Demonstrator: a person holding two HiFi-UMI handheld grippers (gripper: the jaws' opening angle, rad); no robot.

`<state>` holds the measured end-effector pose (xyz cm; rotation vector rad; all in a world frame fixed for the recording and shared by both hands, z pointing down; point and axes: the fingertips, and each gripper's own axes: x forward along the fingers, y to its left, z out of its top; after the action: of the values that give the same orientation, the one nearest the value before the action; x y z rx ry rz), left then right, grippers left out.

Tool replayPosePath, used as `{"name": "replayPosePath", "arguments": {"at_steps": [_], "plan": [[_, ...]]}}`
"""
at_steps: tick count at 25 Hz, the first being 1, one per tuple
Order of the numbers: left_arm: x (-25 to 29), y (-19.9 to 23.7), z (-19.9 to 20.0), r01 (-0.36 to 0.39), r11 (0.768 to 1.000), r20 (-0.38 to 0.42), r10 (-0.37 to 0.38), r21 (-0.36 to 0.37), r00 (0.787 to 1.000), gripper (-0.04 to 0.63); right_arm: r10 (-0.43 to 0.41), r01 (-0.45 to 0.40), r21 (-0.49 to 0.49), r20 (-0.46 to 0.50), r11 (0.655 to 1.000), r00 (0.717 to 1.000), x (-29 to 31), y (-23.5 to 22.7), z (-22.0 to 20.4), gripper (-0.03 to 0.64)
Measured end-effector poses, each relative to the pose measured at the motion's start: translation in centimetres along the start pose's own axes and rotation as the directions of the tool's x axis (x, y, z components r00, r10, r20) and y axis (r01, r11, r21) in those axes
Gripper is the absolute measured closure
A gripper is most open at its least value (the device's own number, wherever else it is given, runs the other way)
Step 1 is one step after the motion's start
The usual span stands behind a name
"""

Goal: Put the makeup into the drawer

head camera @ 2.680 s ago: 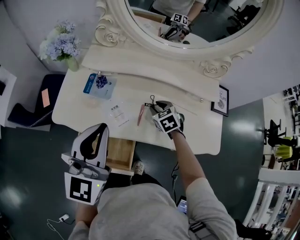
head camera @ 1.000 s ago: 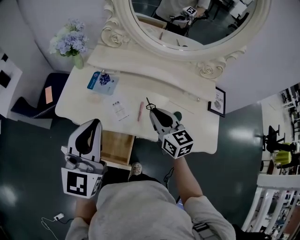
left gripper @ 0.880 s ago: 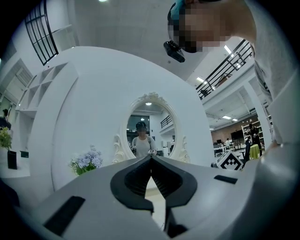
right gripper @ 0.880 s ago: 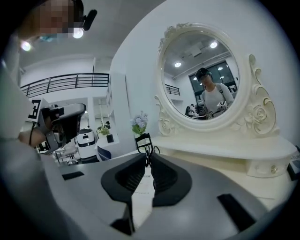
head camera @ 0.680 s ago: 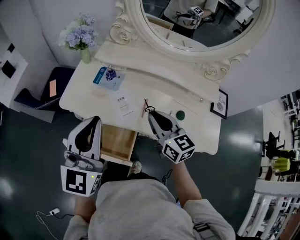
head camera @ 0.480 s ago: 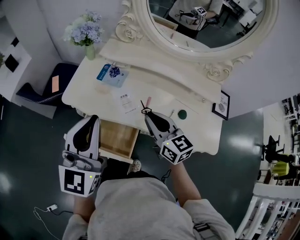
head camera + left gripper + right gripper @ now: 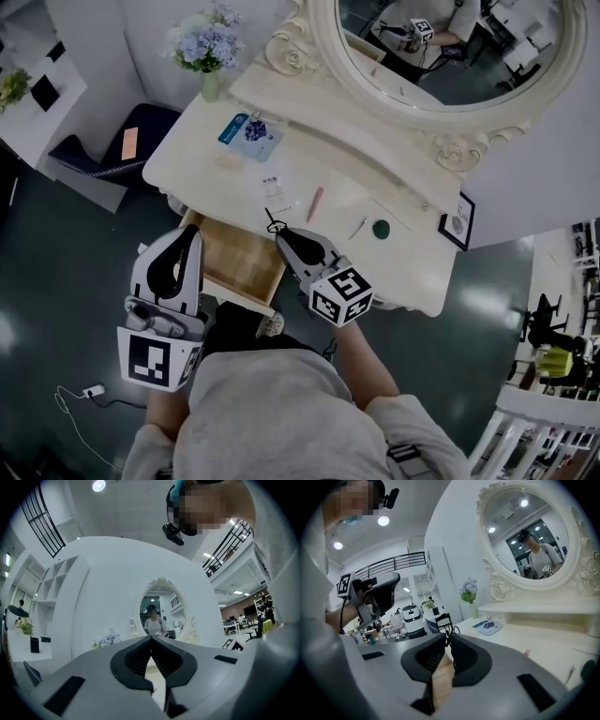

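Right gripper (image 7: 279,234) with makeup (image 7: 271,224), now over drawer (image 7: 230,270)

The left gripper (image 7: 151,639), jaws closed tip to tip with nothing between them, faces an oval mirror (image 7: 163,603) that reflects a person (image 7: 152,620), with flowers (image 7: 108,639) beside it on the left and white shelves (image 7: 56,585) farther left.

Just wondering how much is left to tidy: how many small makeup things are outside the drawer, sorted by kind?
Flat packets: 2 (blue packet, white packet)
Slim sticks: 2 (pink stick, pale stick)
Round pieces: 1 (dark green disc)
Wire tools: 1 (black wire tool, held in the right gripper)
Total: 6
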<state>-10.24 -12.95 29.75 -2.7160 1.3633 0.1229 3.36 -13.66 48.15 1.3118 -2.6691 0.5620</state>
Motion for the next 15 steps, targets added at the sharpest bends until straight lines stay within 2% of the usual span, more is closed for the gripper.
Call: {"name": "replayPosePath", "arguments": {"at_steps": [7,15], "plan": [[-1.3,0.9,-0.1,-0.034,0.999,-0.003,0.034,0.001,0.999,0.581,0.053,-0.056,-0.011,-0.153,0.998,0.987,2.7,1.8,-5.4,0.569],[-2.6,2.2,-0.3,-0.08,0.997,-0.012,0.08,0.001,0.997,0.581,0.067,-0.08,-0.027,-0.334,0.996,0.94,5.0,2.6,-11.2,0.569]]}}
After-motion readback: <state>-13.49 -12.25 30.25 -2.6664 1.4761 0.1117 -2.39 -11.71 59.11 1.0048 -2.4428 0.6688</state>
